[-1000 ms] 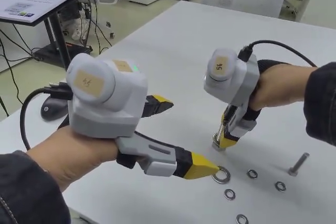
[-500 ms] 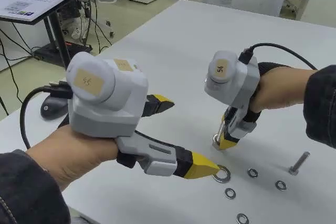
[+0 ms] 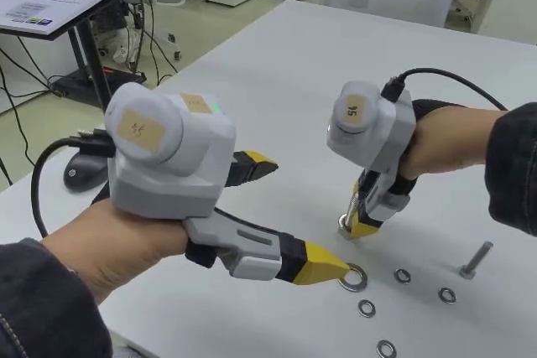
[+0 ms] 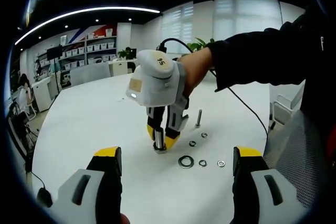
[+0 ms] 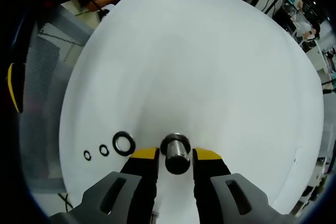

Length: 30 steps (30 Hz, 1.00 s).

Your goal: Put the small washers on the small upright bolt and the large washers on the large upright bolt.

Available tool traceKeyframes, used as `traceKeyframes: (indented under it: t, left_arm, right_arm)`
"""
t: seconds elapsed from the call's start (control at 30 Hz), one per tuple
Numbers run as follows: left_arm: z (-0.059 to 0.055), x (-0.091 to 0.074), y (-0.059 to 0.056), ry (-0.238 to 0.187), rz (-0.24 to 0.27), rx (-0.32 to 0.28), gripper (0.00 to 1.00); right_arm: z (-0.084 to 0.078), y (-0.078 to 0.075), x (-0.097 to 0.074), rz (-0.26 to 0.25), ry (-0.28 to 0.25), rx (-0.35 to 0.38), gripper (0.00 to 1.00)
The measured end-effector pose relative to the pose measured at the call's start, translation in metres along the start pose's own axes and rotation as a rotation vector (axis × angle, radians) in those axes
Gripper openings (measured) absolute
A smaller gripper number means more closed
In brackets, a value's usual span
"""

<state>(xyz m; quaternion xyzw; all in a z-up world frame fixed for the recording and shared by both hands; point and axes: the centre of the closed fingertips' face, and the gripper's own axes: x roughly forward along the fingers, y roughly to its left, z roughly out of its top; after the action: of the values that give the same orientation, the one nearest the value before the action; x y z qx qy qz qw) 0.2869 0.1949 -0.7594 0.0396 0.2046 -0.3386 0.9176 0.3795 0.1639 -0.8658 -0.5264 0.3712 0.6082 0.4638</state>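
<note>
Left gripper [image 3: 289, 212] has jaws wide apart, holding nothing. Right gripper [image 3: 359, 225] points down w/ jaws closed on the shank of the large bolt [image 3: 346, 222], which stands head-down on the white table [image 3: 277, 81]. In right gripper view the bolt's top end sits betw. the two yellow tips, snug on both sides.

Large washer [image 3: 354, 278] lies flat at approx. 6 o'clock of the right gripper's tips in head view, just beside the left gripper's lower yellow tip; touching or not, can't tell. In left gripper view it's near mid-gap betw. that gripper's jaws, at 4 o'clock of the bolt. Four small washers [image 3: 403, 276] lie close by, at 3 to 5 o'clock of the large one. Small bolt [image 3: 477, 259] stands upright further out at 3 o'clock, well apart from both grippers.

Handling, my est.: washers are thin metal, light, stiff and slick, flat on a smooth top, so hard to get under. Prob. best to pinch across the outer rim or tip one edge up first. Bolts look tippy on their heads.
</note>
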Motion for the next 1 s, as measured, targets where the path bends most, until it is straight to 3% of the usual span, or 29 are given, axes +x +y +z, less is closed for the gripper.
traceKeyframes:
  t: [0.07, 0.37, 1.0]
  left_arm:
    - [0.0, 0.0, 0.0, 0.0, 0.0, 0.0, 0.87]
    - [-0.001, 0.0, 0.0, 0.004, -0.005, 0.002, 0.87]
    - [-0.001, 0.001, -0.003, 0.004, -0.016, 0.011, 0.87]
  right_arm:
    - [0.0, -0.001, -0.001, 0.002, -0.008, 0.011, 0.33]
    - [-0.002, 0.001, -0.005, -0.003, -0.024, 0.02, 0.4]
    - [-0.012, 0.01, -0.019, -0.027, -0.034, 0.052, 0.41]
